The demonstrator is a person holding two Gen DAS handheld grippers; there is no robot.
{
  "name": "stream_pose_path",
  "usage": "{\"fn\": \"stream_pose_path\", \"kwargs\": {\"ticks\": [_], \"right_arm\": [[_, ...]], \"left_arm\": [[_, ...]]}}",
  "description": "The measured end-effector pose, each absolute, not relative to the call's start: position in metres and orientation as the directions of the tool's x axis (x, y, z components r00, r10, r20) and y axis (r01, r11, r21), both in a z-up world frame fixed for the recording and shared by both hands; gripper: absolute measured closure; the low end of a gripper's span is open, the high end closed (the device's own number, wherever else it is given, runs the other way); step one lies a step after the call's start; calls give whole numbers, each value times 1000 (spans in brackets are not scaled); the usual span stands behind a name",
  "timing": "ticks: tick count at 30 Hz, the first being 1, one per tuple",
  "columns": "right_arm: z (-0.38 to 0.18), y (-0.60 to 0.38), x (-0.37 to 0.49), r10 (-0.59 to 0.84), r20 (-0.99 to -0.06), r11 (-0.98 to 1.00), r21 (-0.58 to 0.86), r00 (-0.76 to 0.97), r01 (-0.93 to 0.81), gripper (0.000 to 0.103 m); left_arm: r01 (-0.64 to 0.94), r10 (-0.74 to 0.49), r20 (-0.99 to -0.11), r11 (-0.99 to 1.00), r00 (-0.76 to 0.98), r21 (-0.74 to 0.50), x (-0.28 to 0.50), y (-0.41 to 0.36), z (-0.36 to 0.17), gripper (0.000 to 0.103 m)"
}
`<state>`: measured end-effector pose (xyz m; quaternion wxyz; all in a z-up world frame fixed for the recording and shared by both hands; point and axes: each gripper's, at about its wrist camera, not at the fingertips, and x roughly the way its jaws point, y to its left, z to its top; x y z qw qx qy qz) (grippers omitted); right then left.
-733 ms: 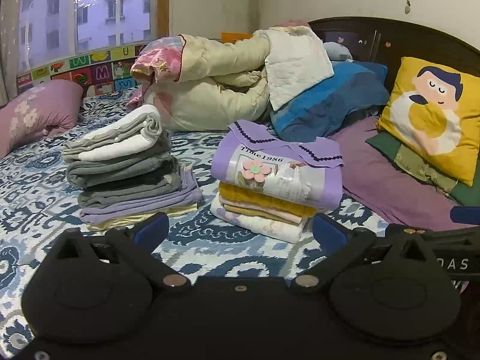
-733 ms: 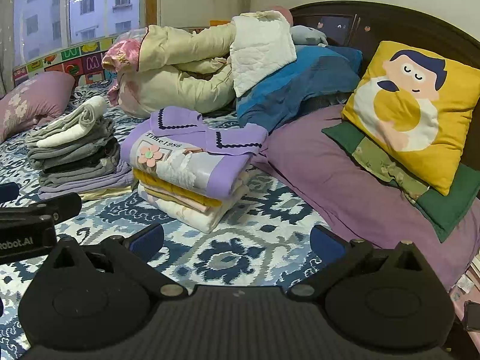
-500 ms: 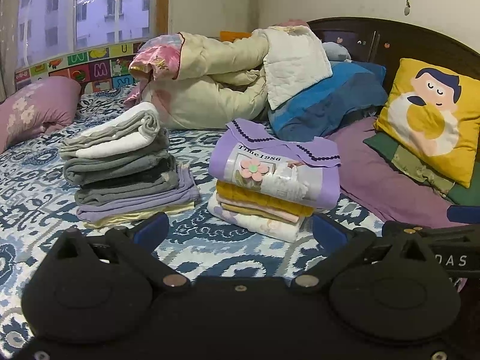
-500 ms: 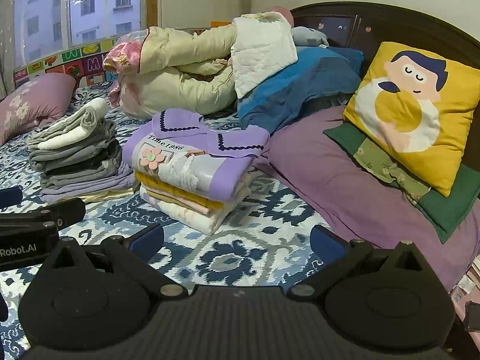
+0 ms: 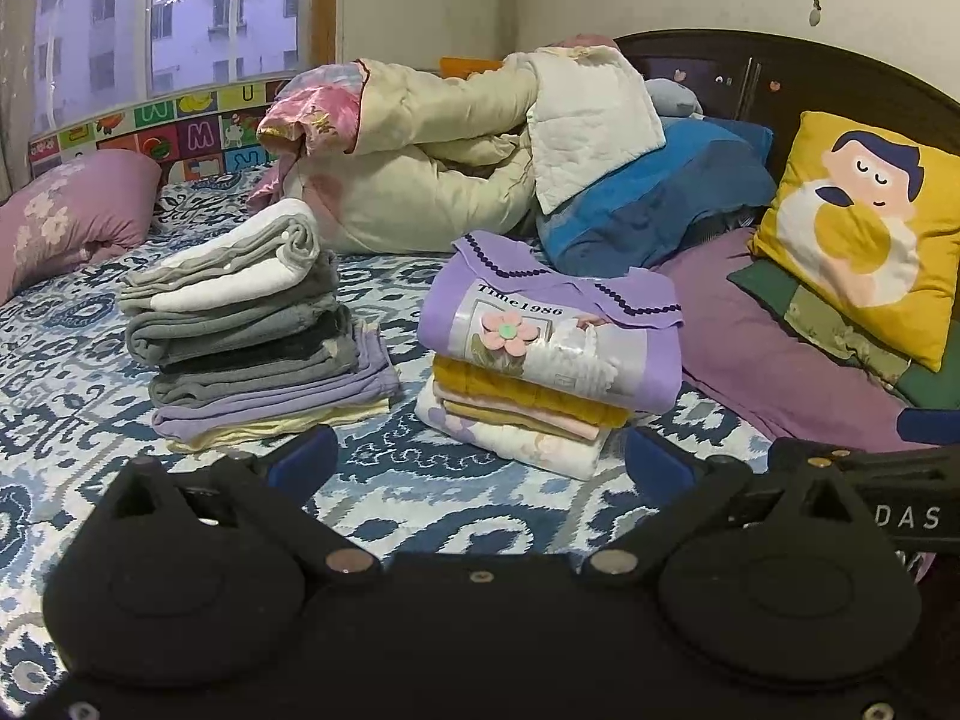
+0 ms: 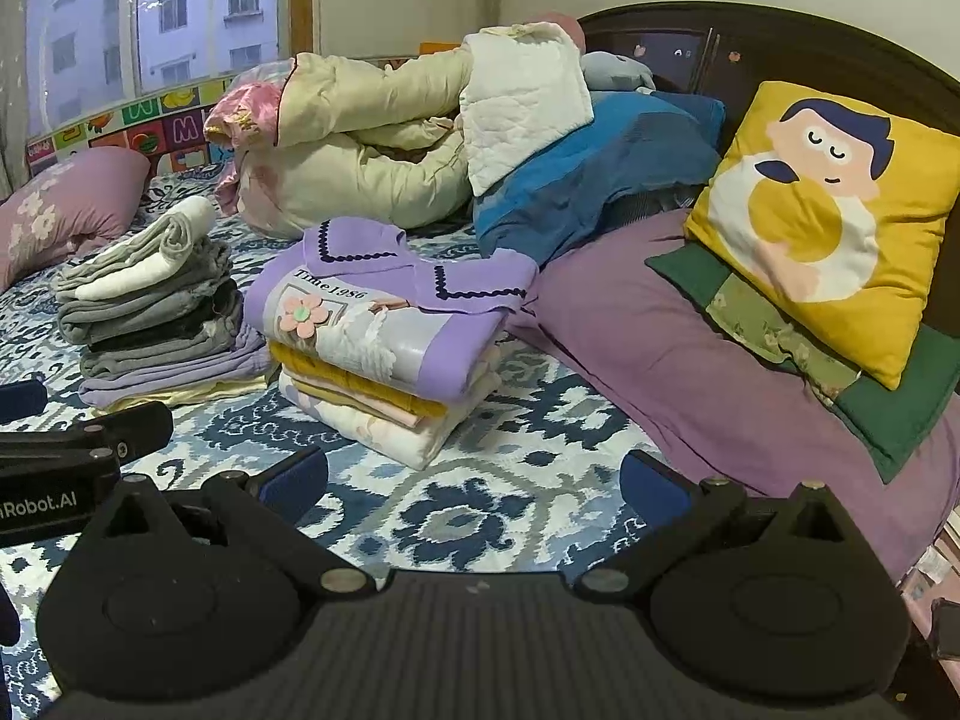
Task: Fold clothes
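Two neat stacks of folded clothes sit side by side near the middle of the bed, on its blue-and-white patterned cover. The stack nearer the window holds soft grey knits over thin lilac and pale yellow layers, topped by a rolled white-and-grey piece. Just beside it, toward the headboard, the other stack carries a lilac top with dark scalloped trim, a felt pink flower and the print "Time1986", above a ribbed mustard layer, a pink layer and a floral white one.

The left claw hangs over the cover in front of both stacks, its blue-padded fingers spread wide with nothing between them. The right claw hangs likewise, spread and empty, before the lilac-topped stack.

Toward the headboard lie a puffy cream quilt, a blue bundle and a square yellow cushion.
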<state>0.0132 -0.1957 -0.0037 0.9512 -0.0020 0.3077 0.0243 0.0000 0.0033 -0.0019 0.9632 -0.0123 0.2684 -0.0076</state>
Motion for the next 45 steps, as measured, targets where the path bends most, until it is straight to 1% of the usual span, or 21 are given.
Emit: {"fn": "stream_pose_path", "kwargs": {"ticks": [37, 45], "right_arm": [[-11, -201, 15, 62, -595, 998, 34, 801, -52, 0], [-12, -210, 24, 108, -584, 994, 64, 804, -87, 0]], "left_arm": [[6, -21, -513, 1000, 858, -31, 3, -1, -7, 0], [26, -44, -520, 999, 853, -41, 14, -3, -8, 0]]}}
